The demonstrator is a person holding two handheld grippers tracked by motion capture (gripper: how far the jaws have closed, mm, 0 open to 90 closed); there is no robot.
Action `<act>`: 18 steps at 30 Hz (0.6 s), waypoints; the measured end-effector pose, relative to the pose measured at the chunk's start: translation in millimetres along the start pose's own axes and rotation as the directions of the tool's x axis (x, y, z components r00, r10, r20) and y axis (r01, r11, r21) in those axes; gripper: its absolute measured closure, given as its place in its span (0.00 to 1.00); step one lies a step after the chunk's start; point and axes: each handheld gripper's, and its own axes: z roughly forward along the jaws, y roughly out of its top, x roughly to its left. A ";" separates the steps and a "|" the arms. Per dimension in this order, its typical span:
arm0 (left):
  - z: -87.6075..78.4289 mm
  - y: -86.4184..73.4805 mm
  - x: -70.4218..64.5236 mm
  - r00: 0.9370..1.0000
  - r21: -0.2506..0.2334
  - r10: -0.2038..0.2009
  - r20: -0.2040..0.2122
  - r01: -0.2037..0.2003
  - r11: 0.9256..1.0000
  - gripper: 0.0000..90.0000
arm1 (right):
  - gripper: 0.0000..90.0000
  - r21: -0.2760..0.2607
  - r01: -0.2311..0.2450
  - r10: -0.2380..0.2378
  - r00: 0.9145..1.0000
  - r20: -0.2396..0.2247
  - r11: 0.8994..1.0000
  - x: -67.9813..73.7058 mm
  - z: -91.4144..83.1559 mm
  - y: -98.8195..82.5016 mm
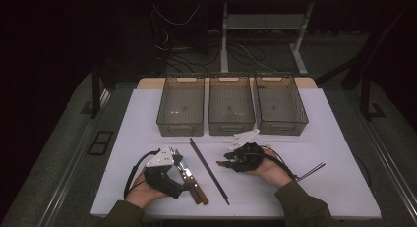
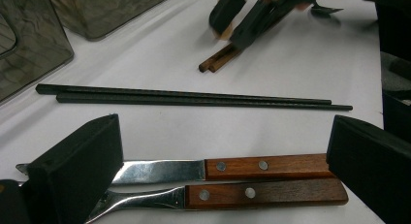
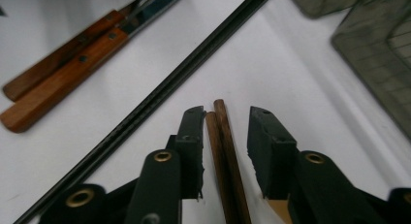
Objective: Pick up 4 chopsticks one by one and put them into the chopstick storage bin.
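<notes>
On a white counter [image 1: 319, 138] backed by three smoky plastic bins [image 1: 231, 109], a person works a hand-held gripper in each hand. The right hand-held gripper [image 3: 224, 136] stands over a pair of brown wooden chopsticks [image 3: 224, 151], its jaws parted narrowly; the sticks lie side by side between the pads, close against the left pad while a gap shows at the right pad, so the pads do not press on them. In the left gripper view the tips of those brown chopsticks [image 2: 215, 61] poke out beneath the same gripper at the far side of the counter. The left hand-held gripper [image 2: 223, 161] has its jaws spread wide, straddling a knife [image 2: 232, 168] and a fork [image 2: 242, 195] with riveted wooden handles, which lie parallel and touching on the counter; neither pad closes on them. Between the two hands a pair of long black chopsticks [image 1: 209, 170] lies flat, running diagonally from near the middle bin toward the person. A slim metal-tipped utensil [image 1: 311, 171] rests near the right forearm, too small to identify.
</notes>
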 end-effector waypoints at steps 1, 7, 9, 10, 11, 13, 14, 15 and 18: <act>0.0 0.0 0.0 1.000 -0.001 -0.001 0.000 0.001 1.000 0.00 | 0.72 -0.010 -0.005 0.005 1.000 0.003 1.000 0.4 -5.3 -1.2; 0.0 0.0 0.0 1.000 -0.004 -0.004 0.000 0.004 1.000 0.00 | 0.62 -0.045 -0.062 0.062 0.998 -0.004 0.997 -2.9 -39.7 -18.1; 0.1 0.0 -0.2 1.000 -0.005 -0.003 0.001 0.003 1.000 0.00 | 0.63 -0.056 -0.087 0.087 0.996 0.006 0.995 -5.8 -49.6 -25.7; 0.1 0.0 -0.1 1.000 -0.004 -0.002 0.001 0.002 1.000 0.00 | 0.63 -0.062 -0.095 0.095 0.995 0.011 0.994 -7.9 -53.9 -29.9; 0.2 0.0 -0.2 1.000 -0.004 -0.002 0.001 0.002 1.000 0.00 | 0.65 -0.068 -0.100 0.102 0.995 0.019 0.993 -10.0 -58.3 -34.2; 0.3 -0.2 0.0 1.000 -0.005 -0.005 0.002 0.005 1.000 0.00 | 0.68 -0.074 -0.105 0.107 0.994 0.030 0.992 -13.4 -66.5 -43.2; 0.3 -0.2 0.2 1.000 -0.004 -0.005 0.002 0.005 1.000 0.00 | 0.69 -0.074 -0.109 0.112 0.993 0.036 0.991 -14.8 -70.1 -47.7; 0.3 -0.2 0.2 1.000 -0.004 -0.005 0.002 0.005 1.000 0.00 | 0.70 -0.071 -0.111 0.114 0.993 0.042 0.991 -15.9 -73.6 -52.3; 0.6 -0.5 0.4 1.000 -0.004 -0.009 0.004 0.009 1.000 0.00 | 0.74 -0.065 -0.124 0.128 0.990 0.058 0.990 -18.4 -82.6 -65.7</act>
